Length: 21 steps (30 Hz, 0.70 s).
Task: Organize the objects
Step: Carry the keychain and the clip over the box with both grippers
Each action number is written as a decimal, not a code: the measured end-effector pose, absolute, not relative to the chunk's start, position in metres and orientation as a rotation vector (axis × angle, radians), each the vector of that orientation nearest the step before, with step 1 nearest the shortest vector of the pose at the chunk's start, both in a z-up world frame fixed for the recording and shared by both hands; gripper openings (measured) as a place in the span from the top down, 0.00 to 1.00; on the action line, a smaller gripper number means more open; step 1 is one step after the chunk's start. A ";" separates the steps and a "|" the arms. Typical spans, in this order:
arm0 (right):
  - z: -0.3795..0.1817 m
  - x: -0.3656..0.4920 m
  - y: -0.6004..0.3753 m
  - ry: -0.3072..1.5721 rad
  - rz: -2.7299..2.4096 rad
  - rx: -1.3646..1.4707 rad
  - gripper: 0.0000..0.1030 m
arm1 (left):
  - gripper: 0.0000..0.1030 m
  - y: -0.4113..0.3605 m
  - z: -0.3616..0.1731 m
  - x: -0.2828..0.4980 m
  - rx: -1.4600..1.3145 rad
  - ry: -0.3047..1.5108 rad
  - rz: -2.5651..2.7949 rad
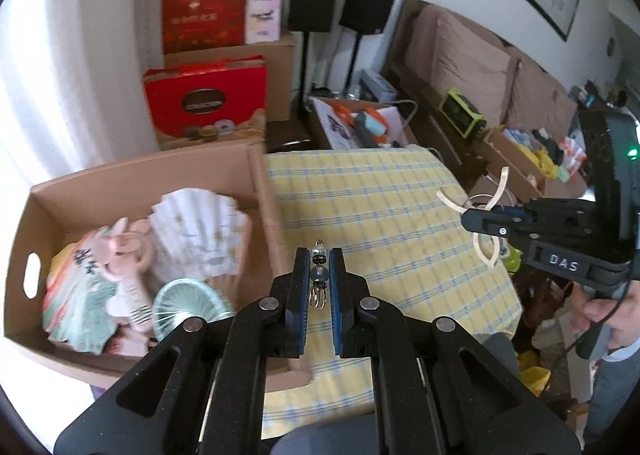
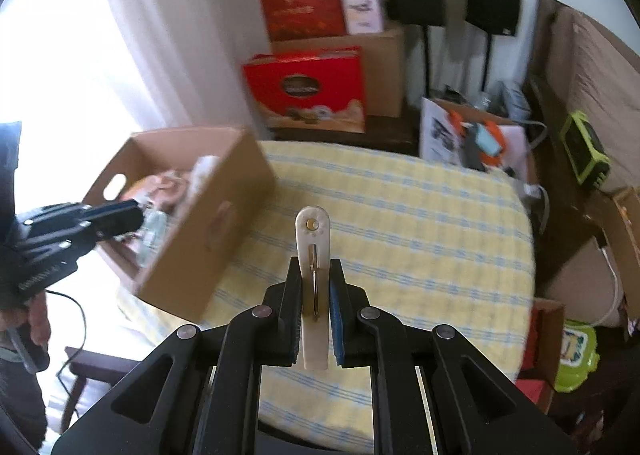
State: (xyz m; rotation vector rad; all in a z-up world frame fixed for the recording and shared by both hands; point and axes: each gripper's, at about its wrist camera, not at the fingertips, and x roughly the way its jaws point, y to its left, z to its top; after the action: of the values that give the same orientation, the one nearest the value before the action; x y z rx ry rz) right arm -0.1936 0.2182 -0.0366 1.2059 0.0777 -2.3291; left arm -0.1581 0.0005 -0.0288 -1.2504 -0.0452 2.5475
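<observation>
both grippers pinch trinkets above the checked table (image 1: 384,191): left gripper (image 1: 319,275) a beaded charm (image 1: 319,275), right gripper (image 2: 315,287) a cream keychain (image 2: 313,239). best carry each over the cardboard box (image 1: 140,179) before letting go.

Print on red gift box (image 2: 306,89) too blurred to read. Cardboard box (image 2: 192,231) smeared by motion; contents indistinct. Left gripper (image 2: 132,215) body cut by frame edge. Lower end of beaded charm (image 1: 319,275) hidden between gripper pads.
</observation>
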 end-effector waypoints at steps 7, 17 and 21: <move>-0.026 -0.188 0.156 0.117 -2.250 1.170 0.89 | 0.92 -0.038 -0.034 -0.156 -1.279 -0.078 2.591; -0.033 -0.192 0.091 0.030 -2.129 1.213 0.89 | 0.92 -0.072 -0.049 -0.153 -1.317 -0.134 2.624; -0.046 -0.197 0.073 -0.036 -2.086 1.256 0.89 | 0.92 -0.080 -0.055 -0.155 -1.331 -0.168 2.626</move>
State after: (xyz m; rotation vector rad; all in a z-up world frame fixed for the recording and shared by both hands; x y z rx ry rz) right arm -0.1970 0.0727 -0.0455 1.2563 -0.0358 -2.0861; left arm -0.1547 -0.0803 -0.0553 -1.3310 -0.1679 2.6260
